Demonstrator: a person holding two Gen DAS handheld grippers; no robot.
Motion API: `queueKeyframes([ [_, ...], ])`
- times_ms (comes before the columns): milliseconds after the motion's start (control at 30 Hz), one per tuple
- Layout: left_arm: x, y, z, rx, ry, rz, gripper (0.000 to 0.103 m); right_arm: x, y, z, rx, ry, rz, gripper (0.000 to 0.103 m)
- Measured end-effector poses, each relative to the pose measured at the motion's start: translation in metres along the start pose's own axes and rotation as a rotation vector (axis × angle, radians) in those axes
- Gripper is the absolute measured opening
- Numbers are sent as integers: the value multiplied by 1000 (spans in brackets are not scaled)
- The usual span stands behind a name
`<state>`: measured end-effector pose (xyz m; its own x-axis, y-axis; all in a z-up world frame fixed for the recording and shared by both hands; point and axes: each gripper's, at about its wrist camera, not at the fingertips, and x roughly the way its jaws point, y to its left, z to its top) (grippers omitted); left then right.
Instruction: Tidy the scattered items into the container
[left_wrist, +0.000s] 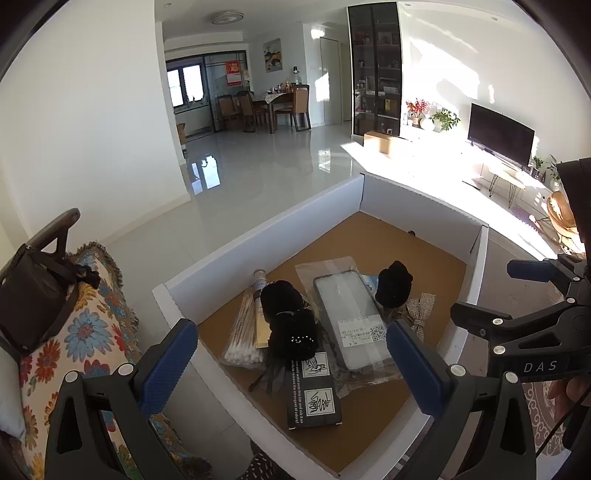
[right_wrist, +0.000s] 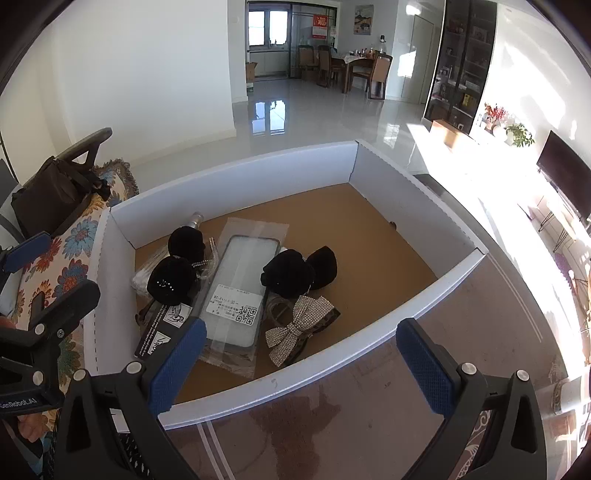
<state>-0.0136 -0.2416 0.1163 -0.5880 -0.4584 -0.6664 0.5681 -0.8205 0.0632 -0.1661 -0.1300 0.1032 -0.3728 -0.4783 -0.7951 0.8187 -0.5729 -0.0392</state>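
We see the task as close to done, judging by the layout: the white box (right_wrist: 229, 166) with a brown cardboard floor holds everything we can spot, and no loose item shows on the bench (right_wrist: 332, 424) in front of it, though the tool bodies hide the near corners. Left tool (left_wrist: 295, 363) hovers over the box's near edge, blue pads spread wide, nothing between them. Right tool (right_wrist: 301, 363) hangs over the bench just outside the box's near wall, also wide and empty. Inside the box, all bunched toward one end: a bagged phone case (right_wrist: 236, 291) with a white QR label lying flat, a black printed carton (left_wrist: 314, 391) partly under it, a pack of cotton swabs (left_wrist: 243, 332) beside the wall, a small tube (left_wrist: 260, 277) near the far wall, several black velvet hair pieces (right_wrist: 288, 273) resting on and beside the case, and a rhinestone bow clip (right_wrist: 299, 328) just beside the case toward the near wall. The other end of the box is bare cardboard. A floral cushion (left_wrist: 88, 332) with a dark bag (left_wrist: 29, 295) on it sits beside the box; we can't tell if either belongs to the task. What's left, we guess, is only a final check for strays out of view.
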Motion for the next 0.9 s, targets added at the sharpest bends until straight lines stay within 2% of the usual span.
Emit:
queueKeyframes([
  [100,-2,3,0,-22,22,-11,103,-3,-1,4,13,24,14,103],
  [300,-3,3,-3,-29,115,-12,103,-11,3,10,24,61,26,103],
  [767,-12,11,-7,-49,140,-12,103,-10,18,15,62,110,19,103],
  [900,-12,14,-7,-53,141,-5,103,-17,16,16,94,50,109,103],
])
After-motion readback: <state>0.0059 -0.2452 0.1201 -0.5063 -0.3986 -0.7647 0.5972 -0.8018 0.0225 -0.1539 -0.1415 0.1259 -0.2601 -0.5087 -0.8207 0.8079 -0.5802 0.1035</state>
